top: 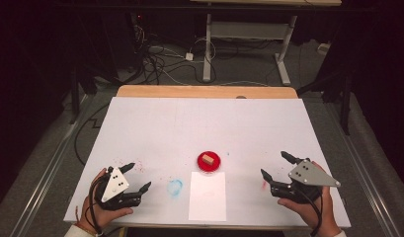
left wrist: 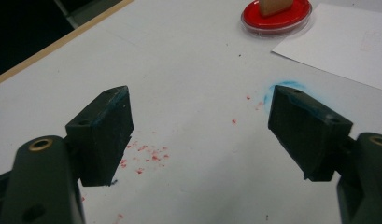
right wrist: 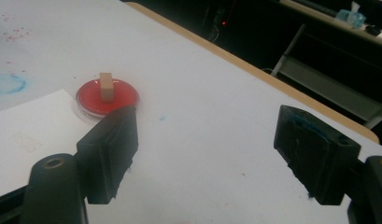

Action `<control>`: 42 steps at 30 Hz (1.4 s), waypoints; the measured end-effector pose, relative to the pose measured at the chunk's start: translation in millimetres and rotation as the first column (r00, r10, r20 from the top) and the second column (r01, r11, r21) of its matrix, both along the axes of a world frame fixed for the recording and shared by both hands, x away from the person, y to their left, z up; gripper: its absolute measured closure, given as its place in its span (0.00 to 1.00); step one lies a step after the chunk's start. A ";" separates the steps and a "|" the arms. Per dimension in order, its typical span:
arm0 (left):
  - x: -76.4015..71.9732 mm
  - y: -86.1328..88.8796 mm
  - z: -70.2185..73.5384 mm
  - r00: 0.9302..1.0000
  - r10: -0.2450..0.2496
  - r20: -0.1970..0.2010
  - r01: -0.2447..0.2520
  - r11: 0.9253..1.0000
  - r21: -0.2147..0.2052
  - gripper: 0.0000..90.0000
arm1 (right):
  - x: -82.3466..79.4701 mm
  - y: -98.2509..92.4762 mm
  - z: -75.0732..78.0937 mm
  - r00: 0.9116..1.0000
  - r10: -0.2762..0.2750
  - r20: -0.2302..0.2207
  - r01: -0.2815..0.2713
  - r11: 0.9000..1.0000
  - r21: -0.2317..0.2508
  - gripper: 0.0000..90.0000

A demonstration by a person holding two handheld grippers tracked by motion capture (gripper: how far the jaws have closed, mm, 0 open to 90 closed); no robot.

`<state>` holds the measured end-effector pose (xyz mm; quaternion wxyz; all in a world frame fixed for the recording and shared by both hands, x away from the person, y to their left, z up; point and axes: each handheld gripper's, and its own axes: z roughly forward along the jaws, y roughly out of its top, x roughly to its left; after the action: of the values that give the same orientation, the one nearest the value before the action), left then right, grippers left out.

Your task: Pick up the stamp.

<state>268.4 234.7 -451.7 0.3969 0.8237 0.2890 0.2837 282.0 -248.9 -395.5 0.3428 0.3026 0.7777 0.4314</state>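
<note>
Resting both tools on tabletop [top: 155, 118], left tool [top: 139, 176] and right tool [top: 275, 166] with jaws apart, empty. Stamp [top: 208, 159] upright in red pad [top: 210, 162], above paper [top: 207, 196]. Small wooden block: likely light, stiff; best pinched across bare sides, clear of inked base.

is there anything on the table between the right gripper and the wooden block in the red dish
Nothing visible does. The right gripper is open over bare white table, and the stretch to the wooden block in the red dish holds nothing. The paper sheet lies in front of the dish, off that line.
</note>
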 end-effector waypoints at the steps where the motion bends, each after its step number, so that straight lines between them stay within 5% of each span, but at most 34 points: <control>1: 0.8 -0.7 -0.5 1.000 0.000 -0.005 0.000 1.000 0.007 0.24 | 2.7 1.2 1.7 1.000 0.009 -0.008 -0.009 1.000 0.005 0.24; 10: 2.6 -3.7 -4.9 1.000 -0.009 -0.026 0.009 1.000 0.024 0.24 | 35.2 20.2 9.0 0.996 0.022 -0.082 -0.026 0.999 -0.044 0.23; 17: 0.5 -4.7 -5.7 0.999 -0.002 -0.033 0.003 0.999 0.048 0.24 | 55.8 47.2 16.3 0.982 0.056 -0.179 -0.076 0.991 -0.107 0.27; 22: 0.6 -4.9 -5.8 0.999 -0.004 -0.035 0.005 0.999 0.048 0.24 | 71.1 72.5 17.0 0.958 0.079 -0.276 -0.123 0.981 -0.147 0.31; 30: 0.1 -4.8 -6.0 0.999 -0.017 -0.042 0.019 0.998 0.056 0.24 | 88.1 123.5 10.7 0.905 0.125 -0.406 -0.237 0.942 -0.237 0.37; 36: -0.4 -3.9 -6.4 0.999 -0.019 -0.041 0.021 0.998 0.053 0.24 | 98.2 153.8 -1.3 0.882 0.115 -0.458 -0.278 0.910 -0.308 0.39; 42: -0.7 -2.9 -7.0 0.999 -0.018 -0.045 0.020 0.998 0.057 0.24 | 106.9 168.1 -12.2 0.855 0.113 -0.506 -0.309 0.894 -0.324 0.51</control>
<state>267.6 231.8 -458.8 0.3694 0.8435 0.2818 0.2697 388.9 -80.8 -407.7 0.1451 0.2346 0.9370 0.2142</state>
